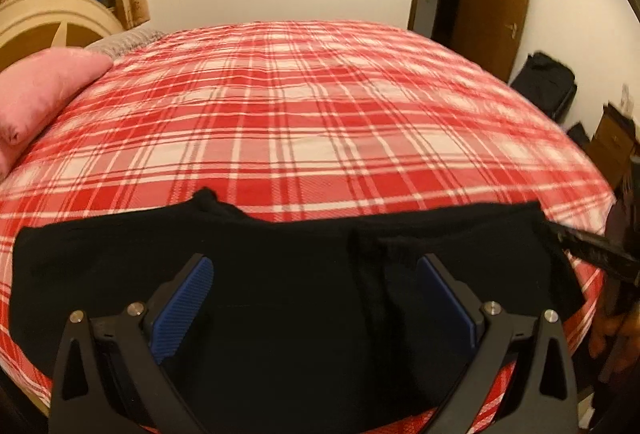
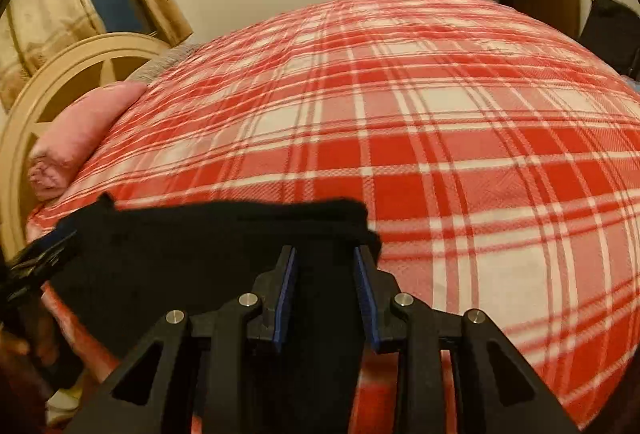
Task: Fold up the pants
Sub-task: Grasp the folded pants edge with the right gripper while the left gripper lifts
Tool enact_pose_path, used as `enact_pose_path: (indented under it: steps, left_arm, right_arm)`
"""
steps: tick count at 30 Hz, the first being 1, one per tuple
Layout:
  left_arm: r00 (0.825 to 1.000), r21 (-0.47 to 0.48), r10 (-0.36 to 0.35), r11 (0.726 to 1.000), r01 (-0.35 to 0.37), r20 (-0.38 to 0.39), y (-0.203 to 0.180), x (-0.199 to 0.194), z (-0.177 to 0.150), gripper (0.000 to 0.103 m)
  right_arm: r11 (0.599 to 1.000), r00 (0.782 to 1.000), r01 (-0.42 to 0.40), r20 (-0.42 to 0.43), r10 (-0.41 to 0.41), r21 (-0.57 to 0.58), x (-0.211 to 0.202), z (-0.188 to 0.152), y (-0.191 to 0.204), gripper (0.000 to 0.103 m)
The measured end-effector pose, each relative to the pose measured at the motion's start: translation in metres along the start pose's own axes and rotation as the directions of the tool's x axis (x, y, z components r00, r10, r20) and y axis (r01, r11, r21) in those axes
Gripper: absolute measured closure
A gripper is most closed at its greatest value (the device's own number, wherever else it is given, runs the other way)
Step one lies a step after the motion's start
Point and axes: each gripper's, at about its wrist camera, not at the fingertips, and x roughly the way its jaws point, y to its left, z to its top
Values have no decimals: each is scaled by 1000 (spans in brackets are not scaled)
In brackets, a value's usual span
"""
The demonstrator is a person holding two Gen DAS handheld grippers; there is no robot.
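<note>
The black pants [image 1: 280, 274] lie folded in a broad band across the near edge of the bed [image 1: 320, 106], on its red and white plaid cover. The left gripper [image 1: 316, 266] hangs over the middle of the cloth, its blue-padded fingers [image 1: 192, 298] spread wide with nothing between them. The right gripper [image 2: 326, 258] sits at the pants' [image 2: 200, 254] right end, fingers partly apart with dark fabric between and beneath them; whether the pads pinch it cannot be told. A pink pillow [image 1: 44, 94] rests at the head of the bed beside the cream headboard [image 2: 60, 82]. A brown door [image 1: 492, 2] stands open beyond.
</note>
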Motion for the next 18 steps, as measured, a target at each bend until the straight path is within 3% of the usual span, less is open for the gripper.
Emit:
enact_pose_path:
  steps: [6, 9, 11, 14, 15, 18]
  left_arm:
    - [995, -49, 95, 994, -93, 22, 34, -14, -7, 0]
    - [978, -109, 206, 974, -201, 37, 78, -31, -21, 0]
    - [953, -185, 299, 940, -286, 41, 116, -47, -34, 0]
    - [910, -328, 415, 860, -390, 8, 173, -69, -58, 0]
    - [896, -386, 443, 826, -411, -6, 192, -76, -66, 0]
    - [883, -520, 470, 751, -407, -12, 227, -90, -88, 0]
  right_arm:
    - [999, 1000, 21, 1, -21, 27, -5, 14, 0, 70]
    - [998, 989, -38, 147, 31, 47, -40, 15, 9, 70]
    - [998, 980, -58, 189, 59, -9, -51, 17, 29, 67]
    - [987, 976, -143, 154, 153, -69, -42, 21, 64, 64]
    - [982, 974, -169, 137, 180, -84, -37, 21, 74, 64]
    - [964, 965, -236, 89, 247, -120, -25, 16, 104, 64]
